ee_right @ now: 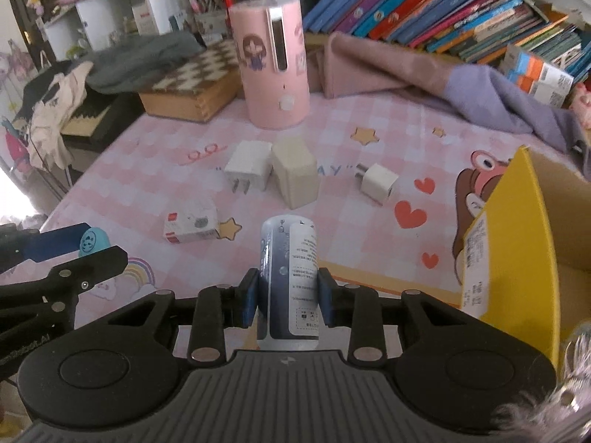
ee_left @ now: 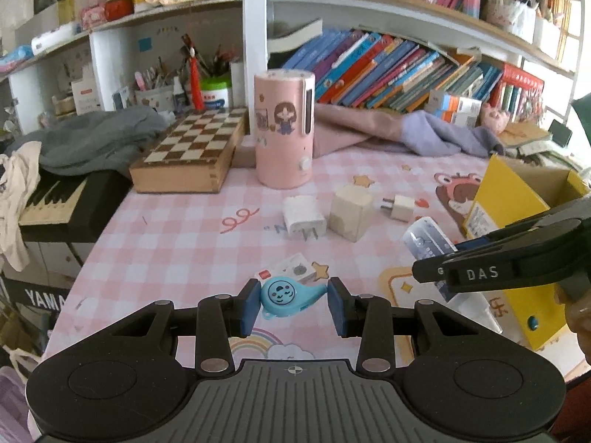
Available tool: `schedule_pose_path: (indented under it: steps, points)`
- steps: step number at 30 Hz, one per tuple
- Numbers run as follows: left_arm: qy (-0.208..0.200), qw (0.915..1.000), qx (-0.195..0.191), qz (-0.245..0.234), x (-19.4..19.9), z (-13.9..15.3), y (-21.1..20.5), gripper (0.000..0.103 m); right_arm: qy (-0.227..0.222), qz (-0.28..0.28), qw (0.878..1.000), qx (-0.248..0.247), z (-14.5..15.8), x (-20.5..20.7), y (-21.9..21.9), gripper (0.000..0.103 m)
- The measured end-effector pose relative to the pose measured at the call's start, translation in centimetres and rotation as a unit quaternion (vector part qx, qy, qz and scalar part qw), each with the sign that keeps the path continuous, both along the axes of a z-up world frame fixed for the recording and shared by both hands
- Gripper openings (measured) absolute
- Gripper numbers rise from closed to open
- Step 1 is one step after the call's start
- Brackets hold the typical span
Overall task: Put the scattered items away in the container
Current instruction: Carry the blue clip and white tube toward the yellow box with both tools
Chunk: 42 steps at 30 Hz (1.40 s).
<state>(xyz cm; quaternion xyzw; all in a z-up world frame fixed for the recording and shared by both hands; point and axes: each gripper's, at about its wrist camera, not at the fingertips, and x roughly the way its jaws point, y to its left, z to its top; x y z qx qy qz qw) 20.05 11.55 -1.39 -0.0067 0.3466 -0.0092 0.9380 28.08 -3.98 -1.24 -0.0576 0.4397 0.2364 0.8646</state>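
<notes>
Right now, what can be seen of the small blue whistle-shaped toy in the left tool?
The small light-blue plastic whistle-shaped toy has a round body printed with a dark smiling animal face, a spout tapering to the right in the left wrist view, and a tiny loop at its lower edge. It looks smooth and glossy. It is clamped between the blue pads of the left tool, one pad on the round side, the other on the spout tip, held above the pink checked tablecloth and touching nothing else visible.

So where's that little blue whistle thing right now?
The blue whistle is pinched between the left gripper fingers, just above the pink checked tablecloth, with the small card box right behind it in the left wrist view.
</notes>
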Motion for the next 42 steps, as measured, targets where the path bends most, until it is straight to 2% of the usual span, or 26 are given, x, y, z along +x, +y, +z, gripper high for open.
schedule_pose_path:
  steps: [9,21,27,42]
  points:
    - [-0.031,0.9994,-0.015,0.004,-2.0,1.7,0.0,0.038,-0.026,0.002,1.0,0.004,1.8,-2.9,-0.9,0.031]
    - [-0.065,0.997,-0.034,-0.023,-6.2,3.9,-0.4,0.038,-0.055,-0.019,0.998,0.018,3.8,-8.1,-2.6,0.031]
    - [-0.067,0.9964,-0.039,-0.036,-8.9,4.2,-0.7,0.038,-0.067,-0.024,0.997,0.022,4.3,-11.6,-3.1,0.031]
    - [-0.063,0.9956,-0.036,-0.06,-15.7,4.3,-1.9,0.038,-0.06,-0.044,0.997,0.033,4.1,-19.7,-4.5,0.031]
